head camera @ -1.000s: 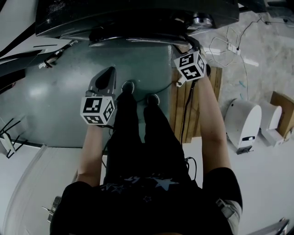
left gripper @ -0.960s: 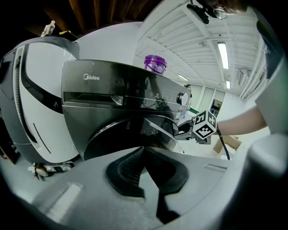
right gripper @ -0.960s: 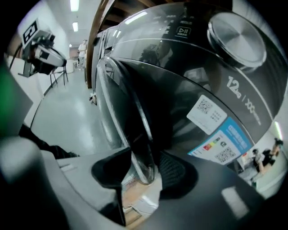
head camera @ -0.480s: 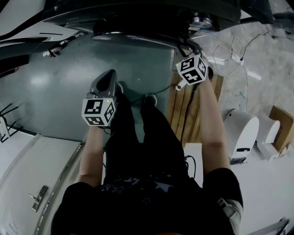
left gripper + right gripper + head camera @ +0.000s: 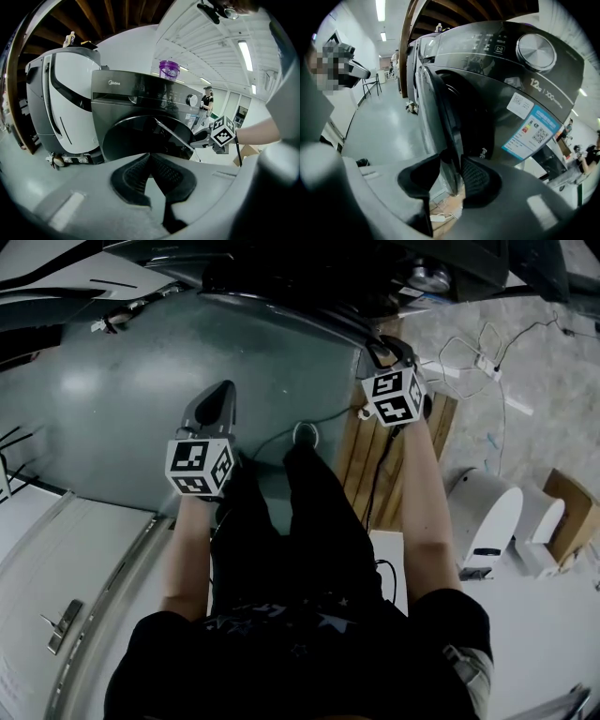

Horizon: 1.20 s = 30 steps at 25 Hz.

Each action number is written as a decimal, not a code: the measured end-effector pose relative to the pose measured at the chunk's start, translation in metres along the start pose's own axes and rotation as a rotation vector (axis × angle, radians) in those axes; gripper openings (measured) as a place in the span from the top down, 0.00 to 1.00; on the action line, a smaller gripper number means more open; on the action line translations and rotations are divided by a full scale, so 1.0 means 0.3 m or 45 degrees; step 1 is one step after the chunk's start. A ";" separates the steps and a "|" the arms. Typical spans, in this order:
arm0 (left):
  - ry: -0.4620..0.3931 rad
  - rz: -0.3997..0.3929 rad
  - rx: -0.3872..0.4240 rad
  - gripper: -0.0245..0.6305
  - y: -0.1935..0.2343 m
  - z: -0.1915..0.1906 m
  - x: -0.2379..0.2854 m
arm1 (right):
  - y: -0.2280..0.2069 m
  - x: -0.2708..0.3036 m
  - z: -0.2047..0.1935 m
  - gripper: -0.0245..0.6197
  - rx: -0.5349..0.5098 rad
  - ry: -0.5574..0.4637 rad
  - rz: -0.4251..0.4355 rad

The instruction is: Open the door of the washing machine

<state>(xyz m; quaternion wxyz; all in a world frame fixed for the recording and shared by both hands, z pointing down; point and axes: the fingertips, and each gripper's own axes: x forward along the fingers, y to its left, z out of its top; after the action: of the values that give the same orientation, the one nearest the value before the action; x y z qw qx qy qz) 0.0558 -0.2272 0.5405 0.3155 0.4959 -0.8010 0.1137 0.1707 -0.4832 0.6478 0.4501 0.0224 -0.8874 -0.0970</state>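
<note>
The right tool [image 5: 451, 158] is clamping the rim of the door [image 5: 443, 108] of the washing machine [image 5: 501, 70]; its jaws have just been closing, and the door's free edge is sitting between the two pads, which are pressing on it from either side; the door is standing slightly ajar at the front of the machine, its gripped edge lying on the person's right; the left tool [image 5: 151, 156] is hanging over the grey floor [image 5: 112, 399] in front of the machine, well apart from the door, its jaws together and gripping nothing; the door is looking rigid and fairly heavy, a glossy round panel likely swinging on a hinge at the side away from the grip; the smooth rim is probably going to be slippery, so the hold is best taken deep on that free edge, as here; the pull is likely needing to follow the door's arc rather than a straight line.
</note>
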 end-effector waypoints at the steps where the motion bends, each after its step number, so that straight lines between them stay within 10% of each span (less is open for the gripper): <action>1: -0.002 0.007 -0.009 0.95 0.006 -0.008 -0.011 | 0.014 -0.004 -0.006 0.74 0.005 0.002 0.004; 30: -0.049 0.069 -0.179 0.95 0.324 -0.319 -0.444 | 0.655 -0.168 -0.054 0.78 0.252 0.175 0.078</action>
<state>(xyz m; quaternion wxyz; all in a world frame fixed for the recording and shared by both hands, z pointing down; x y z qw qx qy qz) 0.0503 -0.0365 0.5451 0.3308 0.4528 -0.8261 0.0562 0.2229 -0.2866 0.6548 0.5081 0.0463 -0.8600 0.0068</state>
